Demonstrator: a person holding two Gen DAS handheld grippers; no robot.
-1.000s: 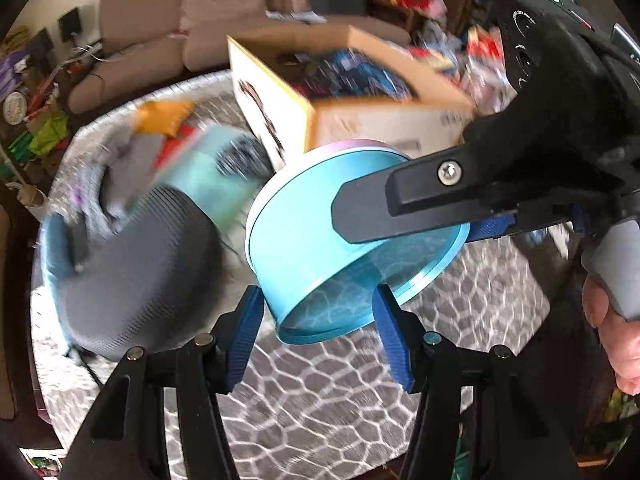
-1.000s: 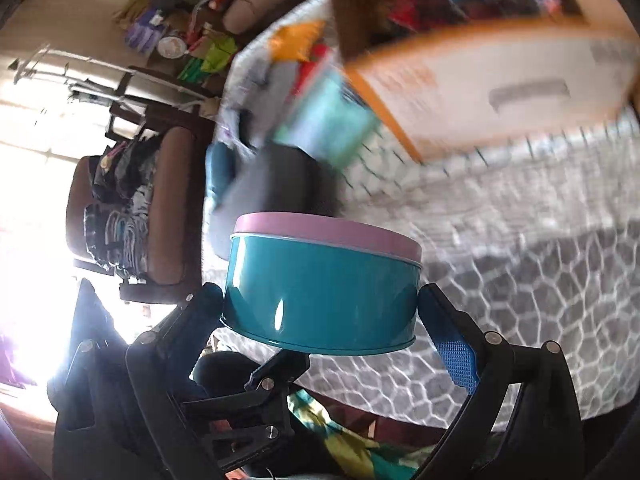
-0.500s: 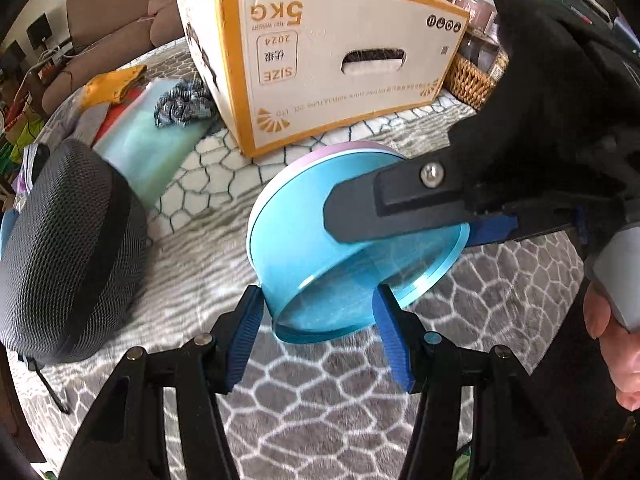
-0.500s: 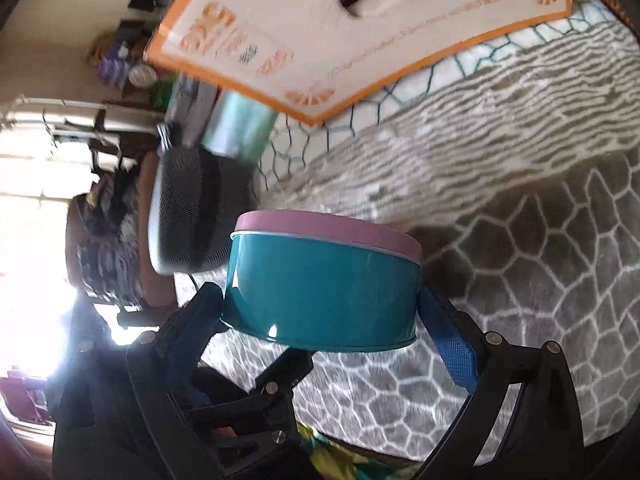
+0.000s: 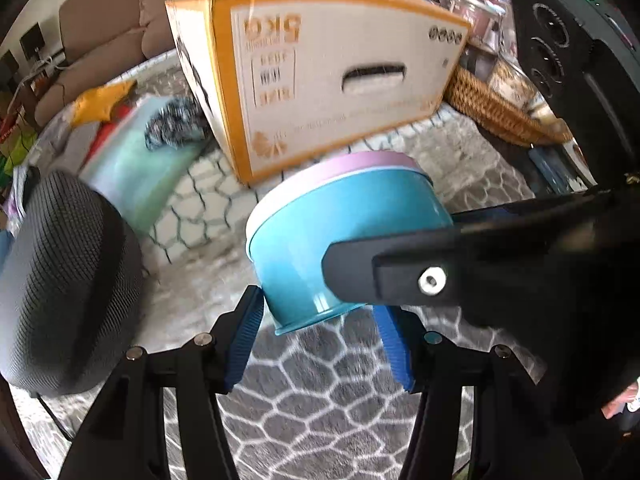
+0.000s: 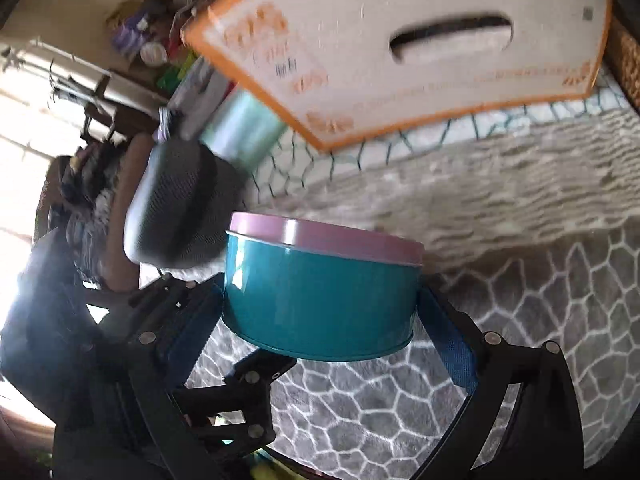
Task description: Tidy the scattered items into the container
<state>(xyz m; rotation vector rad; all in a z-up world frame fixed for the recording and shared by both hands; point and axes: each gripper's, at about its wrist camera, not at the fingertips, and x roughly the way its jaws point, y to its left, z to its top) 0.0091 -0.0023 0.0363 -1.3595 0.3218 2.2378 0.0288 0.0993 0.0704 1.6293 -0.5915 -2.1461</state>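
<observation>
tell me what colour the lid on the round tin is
Pale pink lid on the teal tin, clearest in the right wrist view.

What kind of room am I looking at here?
Most likely a lived-in living room: a brown sofa at the back, a patterned grey rug underneath, and a cardboard box and wicker basket among household clutter.

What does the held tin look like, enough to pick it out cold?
Start at the big orange-edged cardboard box on the grey patterned cloth. In front of it, the round tin sits between both grippers' blue pads. It is teal with a pink lid, unlike the dark mesh case beside it.
</observation>
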